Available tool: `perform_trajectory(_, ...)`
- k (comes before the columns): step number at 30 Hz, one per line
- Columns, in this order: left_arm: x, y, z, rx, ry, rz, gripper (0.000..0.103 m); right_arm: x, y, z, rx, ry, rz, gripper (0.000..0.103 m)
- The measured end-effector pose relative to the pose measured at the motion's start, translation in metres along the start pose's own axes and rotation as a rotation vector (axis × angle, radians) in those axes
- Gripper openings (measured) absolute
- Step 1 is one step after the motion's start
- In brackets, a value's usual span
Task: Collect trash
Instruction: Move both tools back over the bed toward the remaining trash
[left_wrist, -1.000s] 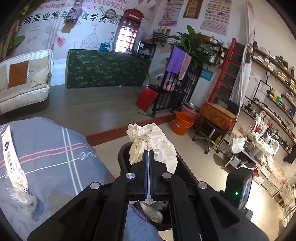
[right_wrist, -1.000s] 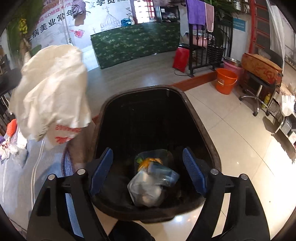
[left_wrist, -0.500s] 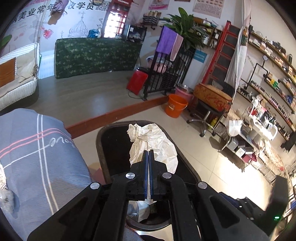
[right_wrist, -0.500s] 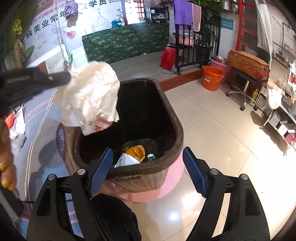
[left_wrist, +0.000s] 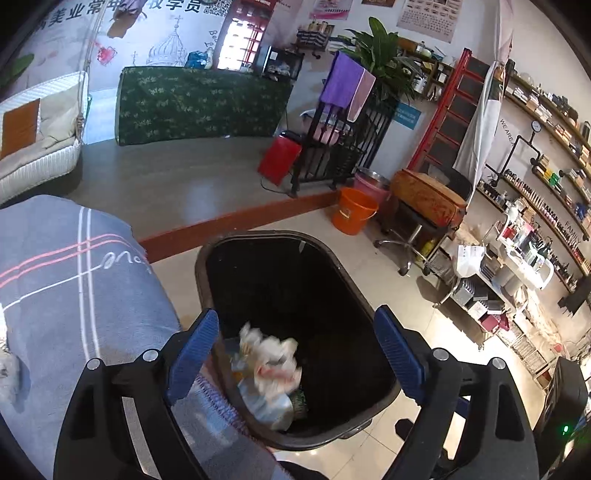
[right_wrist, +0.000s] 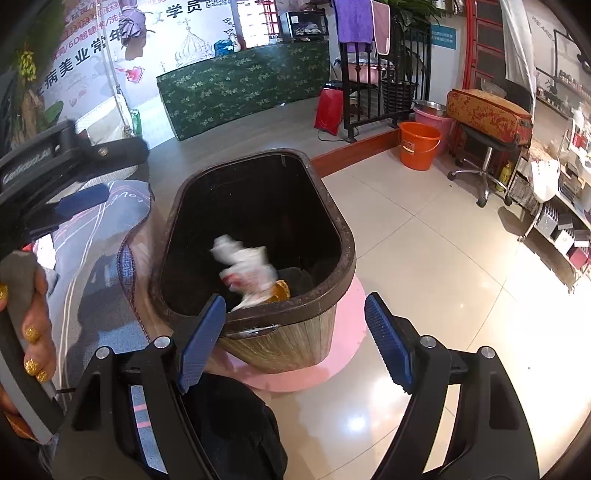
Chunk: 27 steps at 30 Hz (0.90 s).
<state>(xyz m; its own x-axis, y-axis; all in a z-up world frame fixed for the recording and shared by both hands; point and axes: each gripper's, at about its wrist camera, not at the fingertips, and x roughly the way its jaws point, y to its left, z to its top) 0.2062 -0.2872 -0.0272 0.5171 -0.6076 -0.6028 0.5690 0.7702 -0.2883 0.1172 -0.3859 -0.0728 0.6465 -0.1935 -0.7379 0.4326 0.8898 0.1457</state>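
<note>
Left gripper (left_wrist: 295, 347) above the bin (left_wrist: 332, 254), jaws opening, empty; paper wad (left_wrist: 271, 356) drops inside; right gripper (right_wrist: 295, 343) spread, empty; wrapper (left_wrist: 5, 365) on the cloth beside the bin seems left.

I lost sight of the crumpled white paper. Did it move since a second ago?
Yes. The crumpled white paper dropped out of the opening left gripper, below the rim of the trash bin and onto the rubbish inside.

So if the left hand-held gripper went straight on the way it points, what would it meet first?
Probably the crumpled paper inside the trash bin; the left hand-held gripper, jaws opening with nothing between them, points into the bin's mouth.
</note>
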Motion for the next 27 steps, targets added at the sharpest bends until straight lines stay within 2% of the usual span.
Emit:
perform_trajectory(6, -0.027, 0.004, 0.0, -0.009, -0.055, 0.011, 0.093, -0.006, 0.007, 0.005, -0.002, -0.014, 0.012, 0.077)
perform_trajectory(13, -0.063, 0.035, -0.014, -0.032, -0.078, 0.114, 0.097, -0.009, 0.038, 0.008, -0.045, -0.008, 0.082, 0.077)
perform_trajectory(17, -0.088, 0.064, -0.026, -0.04, -0.073, 0.232, 0.097, -0.008, 0.07, 0.007, -0.09, 0.013, 0.155, 0.077)
perform_trajectory(27, -0.164, 0.157, -0.067, -0.189, -0.063, 0.465, 0.097, -0.011, 0.178, 0.004, -0.266, 0.055, 0.33, 0.077)
